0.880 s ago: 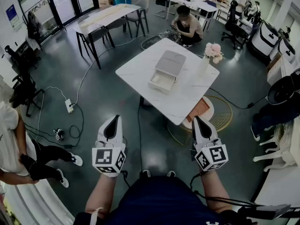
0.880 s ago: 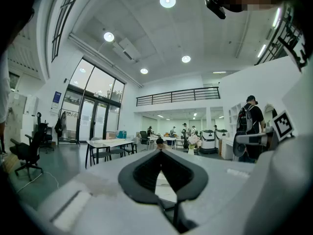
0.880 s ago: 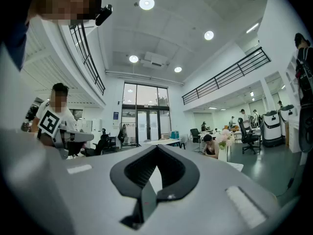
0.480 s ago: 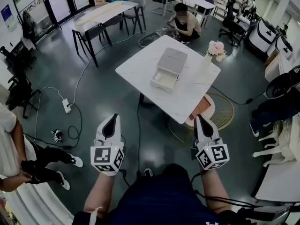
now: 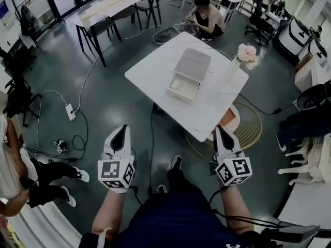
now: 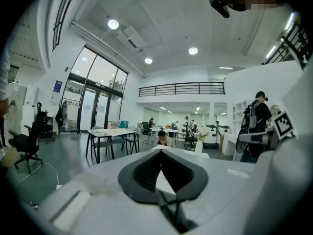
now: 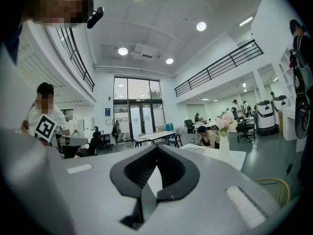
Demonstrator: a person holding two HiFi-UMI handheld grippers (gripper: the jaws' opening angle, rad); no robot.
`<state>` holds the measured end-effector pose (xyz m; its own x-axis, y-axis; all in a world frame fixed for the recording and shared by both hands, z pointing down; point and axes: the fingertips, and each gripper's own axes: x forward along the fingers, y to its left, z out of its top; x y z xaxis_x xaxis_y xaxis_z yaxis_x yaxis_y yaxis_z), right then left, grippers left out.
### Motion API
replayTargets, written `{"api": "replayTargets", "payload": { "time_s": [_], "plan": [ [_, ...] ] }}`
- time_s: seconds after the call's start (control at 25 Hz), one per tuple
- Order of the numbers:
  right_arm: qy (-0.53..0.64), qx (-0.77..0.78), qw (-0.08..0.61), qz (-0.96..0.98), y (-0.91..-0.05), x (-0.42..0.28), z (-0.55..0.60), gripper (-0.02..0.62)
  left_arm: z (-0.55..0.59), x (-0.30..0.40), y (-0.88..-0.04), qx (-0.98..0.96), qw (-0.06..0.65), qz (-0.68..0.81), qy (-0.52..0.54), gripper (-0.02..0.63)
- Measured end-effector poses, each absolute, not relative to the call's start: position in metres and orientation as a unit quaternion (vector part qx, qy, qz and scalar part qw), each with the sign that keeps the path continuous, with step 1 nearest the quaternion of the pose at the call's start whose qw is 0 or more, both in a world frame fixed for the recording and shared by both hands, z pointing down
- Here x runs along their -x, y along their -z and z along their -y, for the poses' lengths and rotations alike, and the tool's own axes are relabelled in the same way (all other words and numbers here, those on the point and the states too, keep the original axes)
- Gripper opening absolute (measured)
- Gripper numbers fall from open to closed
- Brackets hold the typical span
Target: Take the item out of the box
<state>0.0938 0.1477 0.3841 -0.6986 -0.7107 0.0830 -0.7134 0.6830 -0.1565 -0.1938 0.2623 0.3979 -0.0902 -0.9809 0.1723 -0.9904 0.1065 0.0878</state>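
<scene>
White table [image 5: 150,74]; pale grey box [image 5: 193,65]; pink flowers [image 5: 247,52] (white vase [image 5: 234,69]); dark grey floor [image 5: 114,105]

Table [image 5: 155,71]: white, square, standing cornerwise on a dark floor [image 5: 103,102].
Box [image 5: 192,65]: near the table's middle, drawer pulled out at its near end.
Vase [image 5: 246,52]: pink flowers, by the right corner.

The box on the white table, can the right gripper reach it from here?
Probably not yet: the right gripper is held well short of the box, which sits mid-table; nothing seems to block the way.
</scene>
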Motion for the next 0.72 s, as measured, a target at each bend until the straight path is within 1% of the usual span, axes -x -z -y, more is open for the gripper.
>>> {"api": "replayTargets", "payload": {
  "time_s": [0.36,0.72],
  "plan": [
    [-0.109,-0.342,0.001,0.933,-0.394,-0.06,-0.033,0.003,-0.17,0.215,-0.377,-0.639,0.08,0.764,-0.05,0.002],
    [-0.135,-0.326,0.004,0.936,-0.41,-0.044,0.043,0.003,-0.101,0.216,-0.386,-0.634,0.096,0.765,-0.068,0.002]
  ]
}}
